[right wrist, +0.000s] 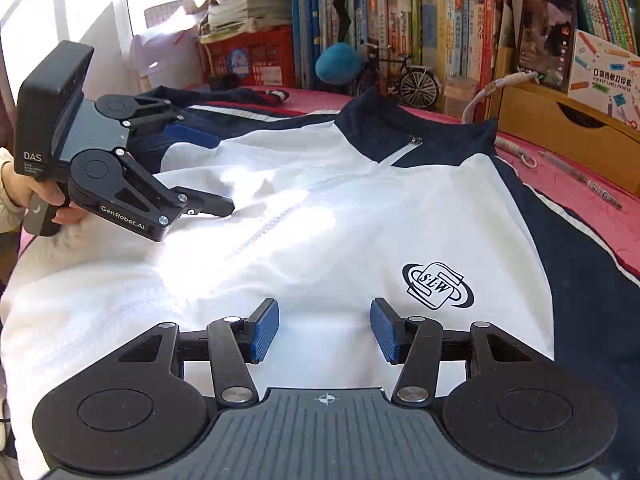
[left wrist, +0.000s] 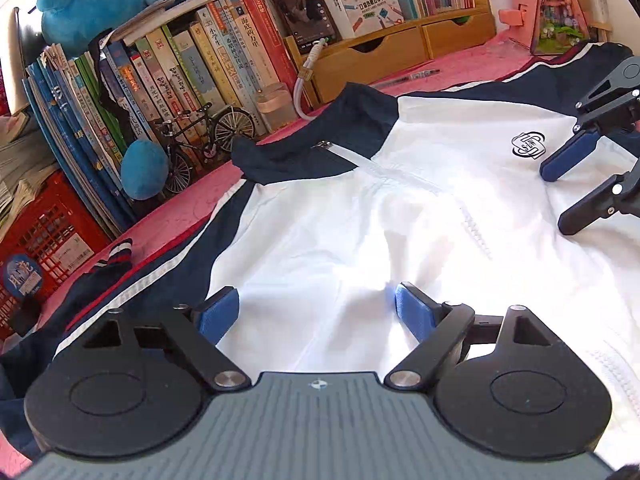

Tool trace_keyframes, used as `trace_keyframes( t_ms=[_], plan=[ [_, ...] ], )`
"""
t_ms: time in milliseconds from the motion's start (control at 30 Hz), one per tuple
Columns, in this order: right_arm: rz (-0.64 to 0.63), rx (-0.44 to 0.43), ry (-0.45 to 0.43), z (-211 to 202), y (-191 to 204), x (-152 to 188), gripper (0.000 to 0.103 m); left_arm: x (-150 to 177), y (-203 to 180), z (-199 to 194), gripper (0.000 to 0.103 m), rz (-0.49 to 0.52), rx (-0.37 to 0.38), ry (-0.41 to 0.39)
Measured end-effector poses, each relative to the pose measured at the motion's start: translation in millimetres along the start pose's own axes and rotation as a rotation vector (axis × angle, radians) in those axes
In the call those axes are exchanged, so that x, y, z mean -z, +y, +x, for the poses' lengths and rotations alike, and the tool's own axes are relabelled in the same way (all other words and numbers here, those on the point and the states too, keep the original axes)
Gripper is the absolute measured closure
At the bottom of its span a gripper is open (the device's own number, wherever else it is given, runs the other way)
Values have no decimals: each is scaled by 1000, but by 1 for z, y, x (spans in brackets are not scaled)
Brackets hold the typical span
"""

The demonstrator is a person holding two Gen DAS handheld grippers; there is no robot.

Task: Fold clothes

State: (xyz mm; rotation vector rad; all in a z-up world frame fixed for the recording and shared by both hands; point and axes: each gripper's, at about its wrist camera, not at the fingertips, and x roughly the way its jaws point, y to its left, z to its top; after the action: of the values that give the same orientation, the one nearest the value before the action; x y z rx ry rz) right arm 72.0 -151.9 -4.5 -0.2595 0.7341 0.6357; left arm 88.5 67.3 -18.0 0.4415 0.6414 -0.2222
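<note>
A white and navy zip jacket lies spread front up on the pink table cover, collar toward the books. It also shows in the right wrist view, with a black logo on its chest. My left gripper is open and empty, hovering over the white front near the left sleeve; it also shows in the right wrist view. My right gripper is open and empty over the chest beside the logo; it also shows in the left wrist view.
A row of books, a toy bicycle, blue plush toys, a phone and a wooden drawer organiser line the far edge. A red crate stands at left. A pen lies on the cover.
</note>
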Motion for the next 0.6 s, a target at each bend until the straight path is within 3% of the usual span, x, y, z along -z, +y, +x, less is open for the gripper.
trace_keyframes(
  t_ms=[133, 233, 267, 400, 533, 600],
  plan=[
    [202, 182, -32, -29, -33, 4, 51, 14, 39, -32, 10, -272, -31, 4],
    [262, 189, -121, -70, -53, 30, 40, 34, 75, -73, 7, -383, -133, -71],
    [264, 213, -129, -77, -55, 35, 37, 37, 88, -80, 5, -399, -215, -78],
    [297, 219, -124, -77, -54, 46, 37, 30, 137, -72, 5, -374, -481, -72],
    [327, 190, -116, -62, -45, 45, 37, 1, 177, -37, 5, -289, -549, -30],
    [305, 188, -105, -52, -35, 42, 37, -15, 198, -9, 5, -289, -530, 9]
  ],
)
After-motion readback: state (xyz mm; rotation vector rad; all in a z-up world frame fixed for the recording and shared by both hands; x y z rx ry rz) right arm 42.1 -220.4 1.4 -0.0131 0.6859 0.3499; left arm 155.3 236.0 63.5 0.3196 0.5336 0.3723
